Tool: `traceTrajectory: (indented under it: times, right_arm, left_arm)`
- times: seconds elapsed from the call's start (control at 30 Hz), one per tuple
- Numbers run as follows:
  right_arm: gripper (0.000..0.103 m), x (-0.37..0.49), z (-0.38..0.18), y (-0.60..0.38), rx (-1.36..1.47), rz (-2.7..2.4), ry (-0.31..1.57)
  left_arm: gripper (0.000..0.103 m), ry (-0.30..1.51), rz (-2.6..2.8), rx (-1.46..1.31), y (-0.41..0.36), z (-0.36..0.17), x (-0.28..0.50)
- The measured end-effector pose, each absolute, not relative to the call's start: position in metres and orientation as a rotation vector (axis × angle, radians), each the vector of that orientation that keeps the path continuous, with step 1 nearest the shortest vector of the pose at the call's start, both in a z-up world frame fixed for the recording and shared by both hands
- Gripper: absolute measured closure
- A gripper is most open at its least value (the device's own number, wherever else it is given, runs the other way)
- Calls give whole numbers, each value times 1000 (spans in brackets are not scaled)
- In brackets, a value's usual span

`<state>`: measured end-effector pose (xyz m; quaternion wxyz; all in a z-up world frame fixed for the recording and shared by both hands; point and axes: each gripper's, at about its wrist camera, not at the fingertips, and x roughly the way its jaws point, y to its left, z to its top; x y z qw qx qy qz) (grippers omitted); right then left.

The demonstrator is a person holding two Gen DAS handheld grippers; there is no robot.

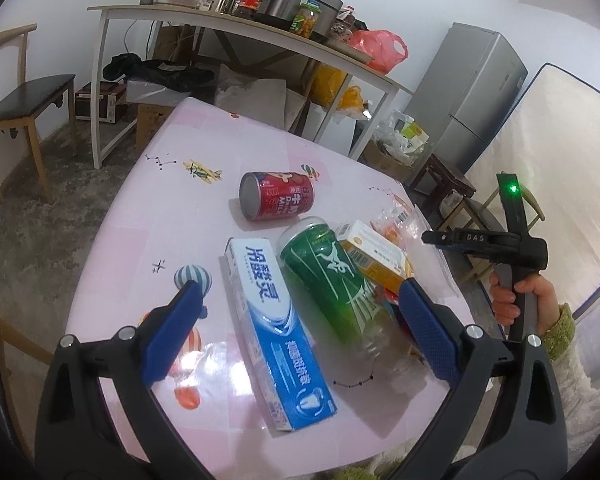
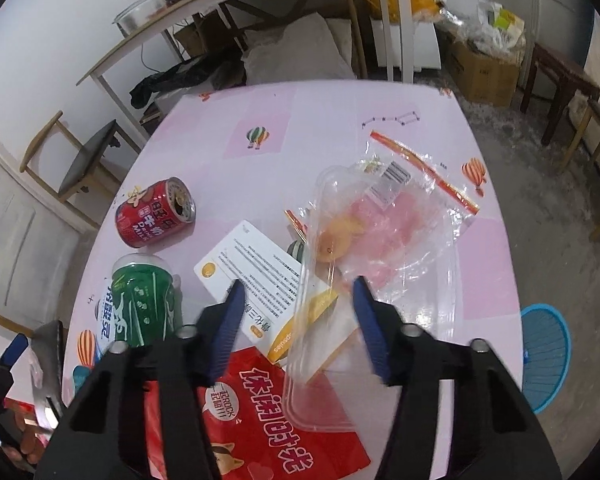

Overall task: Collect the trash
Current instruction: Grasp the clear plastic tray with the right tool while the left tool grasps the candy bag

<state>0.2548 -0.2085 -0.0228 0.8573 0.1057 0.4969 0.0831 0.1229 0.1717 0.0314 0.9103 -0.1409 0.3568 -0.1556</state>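
Trash lies on the pink table (image 1: 140, 220): a red can (image 1: 276, 196) on its side, a blue toothpaste box (image 1: 276, 336) and a green bottle (image 1: 332, 276). My left gripper (image 1: 300, 290) is open above the table's near edge, with the box and the bottle lying between its fingers, untouched. In the right wrist view my right gripper (image 2: 299, 284) stands open. It straddles the left wall of a clear plastic container (image 2: 412, 292), which rests on a white and yellow box (image 2: 256, 272). A red snack bag (image 2: 268, 412) lies under the jaws, and a clear zip bag (image 2: 420, 184) overlaps the container's far end.
A blue basket (image 2: 546, 356) stands on the floor to the right of the table. Behind are a white side table (image 1: 236, 28) loaded with jars, a chair (image 1: 24, 100), a fridge (image 1: 472, 92) and cardboard boxes (image 2: 484, 68). A hand (image 1: 516, 300) holds the right gripper's handle.
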Motion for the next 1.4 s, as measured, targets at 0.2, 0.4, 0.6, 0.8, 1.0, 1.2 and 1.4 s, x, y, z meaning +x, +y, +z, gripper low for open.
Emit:
traceTrajectory:
  times: [0.2, 0.4, 0.6, 0.8, 1.0, 1.2, 1.4]
  right_arm:
    - [97, 245, -24, -215, 228, 188, 1046]
    - [98, 212, -13, -218, 113, 188, 1033]
    - [96, 170, -16, -213, -43, 217, 1087]
    - [57, 140, 3, -265, 236, 271, 970]
    - [56, 148, -17, -317, 344, 61, 970]
    - [56, 175, -53, -323, 351, 131, 1056]
    - [82, 182, -67, -314, 306, 159, 1090]
  left_arm:
    - [9, 740, -339, -269, 158, 33, 128]
    - [9, 752, -385, -237, 137, 33, 134]
    - [9, 755, -427, -222, 123, 33, 138]
    - [9, 778, -450, -196, 112, 32, 142]
    - [9, 781, -459, -162, 103, 40, 146]
    - [9, 771, -489, -144, 90, 61, 166]
    - [9, 781, -533, -50, 56, 74, 198]
